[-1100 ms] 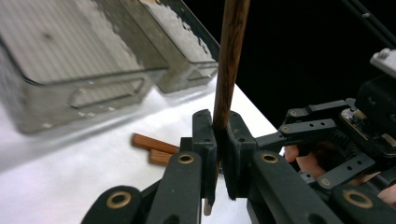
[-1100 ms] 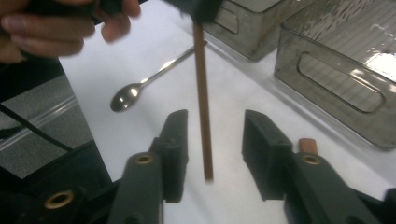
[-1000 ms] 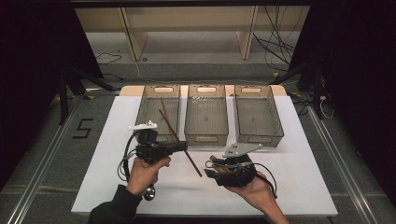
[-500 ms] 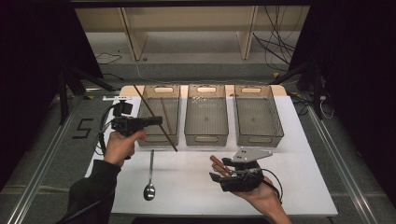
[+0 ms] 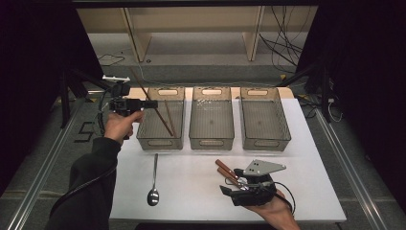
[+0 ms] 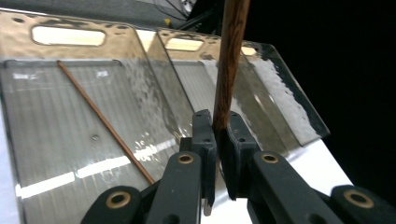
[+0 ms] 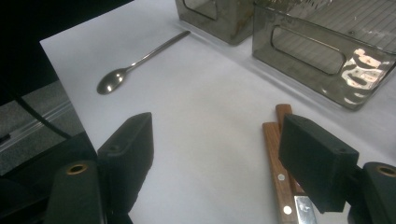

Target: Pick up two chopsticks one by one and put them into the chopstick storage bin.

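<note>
Since the earlier frames, the left gripper (image 5: 143, 103) had swung up from the near bench to the left bin (image 5: 161, 119), carrying a brown chopstick (image 6: 229, 65) with its jaws clamped on it. The right gripper (image 5: 234, 188) had stayed low by the wooden-handled knives (image 5: 228, 172), and its jaws had just been opening; they stood wide apart with nothing pressed between them, one beside the knife handles (image 7: 275, 154).

A second chopstick (image 5: 169, 118) already lay slanted in the left bin. To do this well, the held stick should probably be lowered until it lay nearly flat over the bin before release, since its far end seemed to reach past the back rim. The middle bin (image 5: 211, 116) and right bin (image 5: 264, 117) sat alongside, and a spoon (image 5: 153, 181) lay on the white bench (image 5: 316, 182), well clear of either hand.
</note>
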The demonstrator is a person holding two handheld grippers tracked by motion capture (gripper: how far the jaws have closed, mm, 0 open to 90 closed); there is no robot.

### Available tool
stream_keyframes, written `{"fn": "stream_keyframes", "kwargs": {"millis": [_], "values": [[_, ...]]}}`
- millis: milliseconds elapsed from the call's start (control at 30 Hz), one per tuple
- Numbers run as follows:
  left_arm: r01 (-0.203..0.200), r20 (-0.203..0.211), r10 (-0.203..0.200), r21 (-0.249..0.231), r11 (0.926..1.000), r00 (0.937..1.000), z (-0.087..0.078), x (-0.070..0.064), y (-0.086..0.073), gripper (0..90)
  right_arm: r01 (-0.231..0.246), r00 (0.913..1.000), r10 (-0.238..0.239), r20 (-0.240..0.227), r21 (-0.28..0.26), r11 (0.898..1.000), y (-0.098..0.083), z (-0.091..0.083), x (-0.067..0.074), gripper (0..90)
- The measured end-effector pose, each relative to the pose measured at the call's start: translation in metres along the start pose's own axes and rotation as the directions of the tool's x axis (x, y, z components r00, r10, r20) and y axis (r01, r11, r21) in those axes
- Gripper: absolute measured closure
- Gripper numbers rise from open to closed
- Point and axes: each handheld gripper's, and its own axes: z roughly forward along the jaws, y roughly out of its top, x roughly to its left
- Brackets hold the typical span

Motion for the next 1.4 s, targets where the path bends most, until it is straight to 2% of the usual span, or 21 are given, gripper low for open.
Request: {"fn": "stream_keyframes", "kwargs": {"millis": [167,367,733,833,1000,1233,1267,1367,1400], "values": [[0.023,-0.044,-0.022,0.021,0.9995,0.9988,0.013,0.01,0.009,84.3,0.006,1.0,-0.006,-0.007,0.004,1.0,-0.001,0.0,0.002,27.4],[0.032,-0.082,-0.027,0.054,0.998,0.9962,0.029,0.015,0.006,84.3,0.005,0.9999,-0.005,-0.01,-0.005,1.0,-0.001,-0.002,0.003,27.1],[0.057,-0.093,-0.048,0.097,0.9937,0.9945,0.048,0.02,-0.005,84.1,0.016,0.9997,-0.017,-0.02,-0.024,1.0,-0.001,-0.005,0.006,22.7],[0.061,-0.096,-0.049,0.129,0.9897,0.9942,0.054,0.02,-0.008,83.9,0.02,0.9995,-0.02,-0.022,-0.025,0.999,-0.001,-0.005,0.008,22.2],[0.074,-0.108,-0.058,0.15,0.9858,0.9924,0.059,0.02,-0.012,83.6,0.023,0.9995,-0.024,-0.019,-0.025,0.999,-0.001,-0.006,0.008,22.1],[0.073,-0.136,-0.047,0.191,0.979,0.9896,0.07,0.021,-0.017,83.1,0.026,0.9994,-0.027,-0.021,-0.025,0.999,-0.001,-0.006,0.008,22.2],[0.078,-0.146,-0.05,0.191,0.9786,0.9879,0.072,0.021,-0.017,82.3,0.027,0.9994,-0.027,-0.021,-0.025,0.999,-0.001,-0.006,0.007,22.3],[0.088,-0.164,-0.057,0.192,0.9773,0.9848,0.076,0.021,-0.017,63.8,0.024,0.9995,-0.025,-0.022,-0.025,0.999,-0.001,-0.006,0.007,22.4],[0.084,-0.165,-0.053,0.19,0.9781,0.9848,0.076,0.02,-0.016,61.1,0.025,0.9994,-0.025,-0.022,-0.025,0.999,-0.001,-0.007,0.007,22.4]]}}
